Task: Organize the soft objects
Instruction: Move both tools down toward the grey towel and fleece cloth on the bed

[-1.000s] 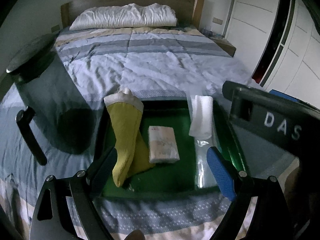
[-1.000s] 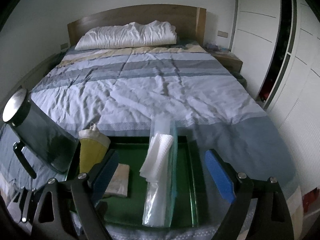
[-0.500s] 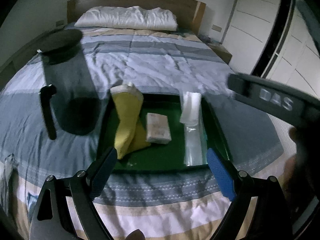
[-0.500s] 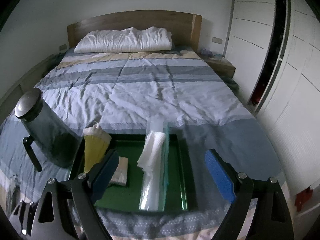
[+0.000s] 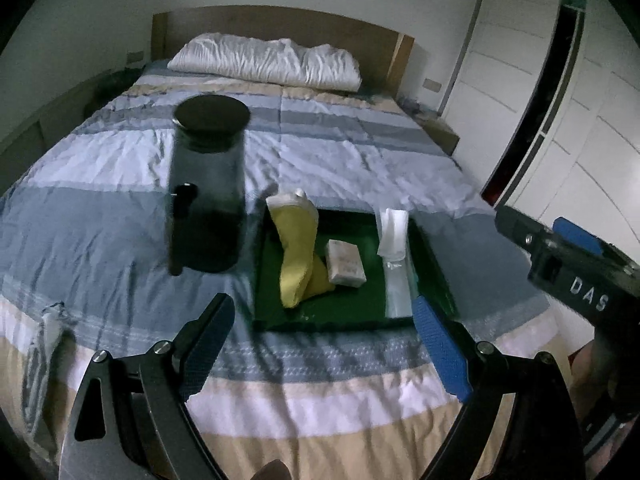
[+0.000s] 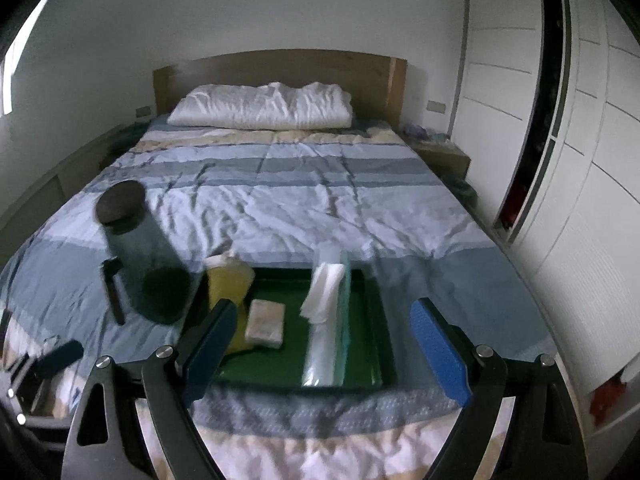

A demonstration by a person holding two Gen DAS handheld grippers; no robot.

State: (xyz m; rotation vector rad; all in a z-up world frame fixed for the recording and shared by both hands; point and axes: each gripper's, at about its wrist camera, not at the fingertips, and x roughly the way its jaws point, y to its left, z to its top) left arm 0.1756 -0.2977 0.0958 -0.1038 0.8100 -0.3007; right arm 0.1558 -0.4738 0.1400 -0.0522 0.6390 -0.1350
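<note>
A green tray (image 5: 352, 300) lies on the bed near its foot; it also shows in the right wrist view (image 6: 294, 364). In it are a yellow sock with a white cuff (image 5: 298, 248) (image 6: 230, 280), a small wrapped tissue pack (image 5: 345, 267) (image 6: 266, 320), and a white folded cloth in a clear sleeve (image 5: 394, 240) (image 6: 326, 312). My left gripper (image 5: 324, 352) is open and empty, held back above the bed's foot. My right gripper (image 6: 320, 348) is open and empty, above the tray's near edge; its body shows at the right of the left wrist view (image 5: 576, 264).
A tall dark jar with a black lid and side handle (image 5: 206, 188) (image 6: 136, 256) stands on the striped duvet left of the tray. A white pillow (image 5: 266, 62) lies at the wooden headboard. White wardrobe doors (image 6: 580, 160) run along the right.
Both grippers have pulled back and up from the tray toward the foot of the bed. The tray's contents and the jar have not moved.
</note>
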